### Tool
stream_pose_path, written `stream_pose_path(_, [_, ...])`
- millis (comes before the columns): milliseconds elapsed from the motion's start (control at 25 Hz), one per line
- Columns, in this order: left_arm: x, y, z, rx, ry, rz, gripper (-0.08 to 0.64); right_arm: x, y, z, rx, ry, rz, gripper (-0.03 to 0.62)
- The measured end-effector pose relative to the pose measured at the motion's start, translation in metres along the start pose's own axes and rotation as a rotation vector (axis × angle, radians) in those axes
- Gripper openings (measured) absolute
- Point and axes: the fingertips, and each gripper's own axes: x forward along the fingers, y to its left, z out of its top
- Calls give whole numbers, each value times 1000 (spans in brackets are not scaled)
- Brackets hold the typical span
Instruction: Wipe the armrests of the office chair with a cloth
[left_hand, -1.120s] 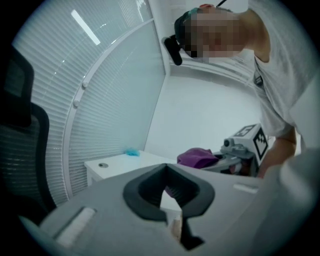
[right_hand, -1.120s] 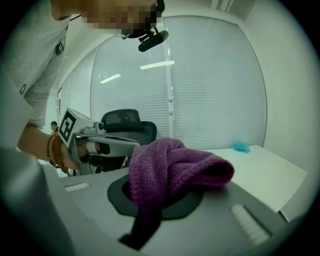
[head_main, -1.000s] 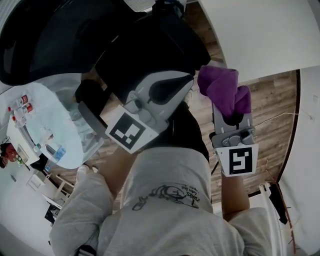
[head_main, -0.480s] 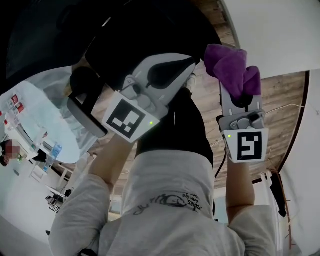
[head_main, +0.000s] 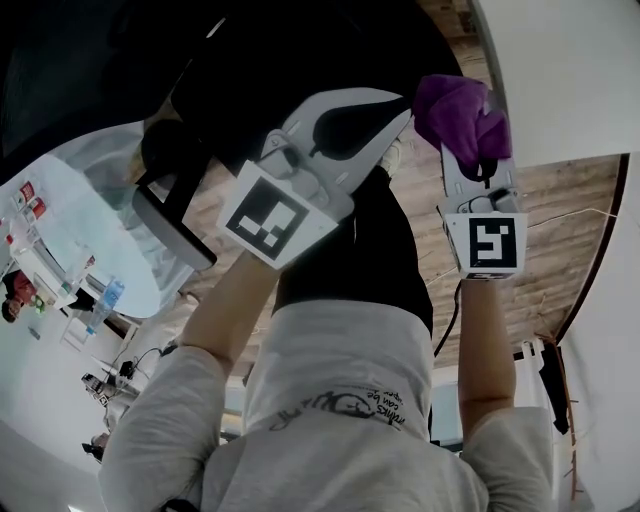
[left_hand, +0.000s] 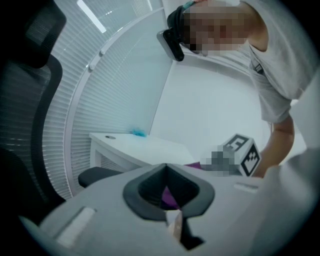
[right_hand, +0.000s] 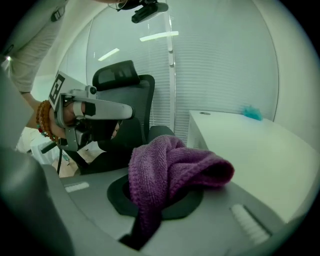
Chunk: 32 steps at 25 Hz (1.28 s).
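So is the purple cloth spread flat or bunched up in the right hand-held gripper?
Bunched up: the purple cloth is a crumpled wad clamped in the right hand-held gripper, folds heaped over its jaws, none laid flat.

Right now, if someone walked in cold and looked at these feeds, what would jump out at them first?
First, the purple cloth, bunched up with the right gripper shut on it, held at the right of the head view near the white desk. Next, the left gripper, shut and empty, with its tip close to the cloth. The black office chair stands behind it in the right gripper view.
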Motion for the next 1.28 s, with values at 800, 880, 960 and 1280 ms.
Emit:
stream_pose_path(800, [-13, 17, 19, 17, -13, 41, 0, 73, -11, 47, -263, 185, 69, 32])
stream_pose_path(880, [-14, 19, 22, 24, -14, 43, 0, 87, -11, 55, -282, 204, 83, 32])
stream_pose_path(960, [-16, 21, 23, 23, -16, 48, 0, 101, -11, 63, -304, 218, 98, 32])
stream_pose_path(1280, [-36, 39, 17, 14, -13, 83, 0, 159, 11, 93, -385, 230, 188, 32])
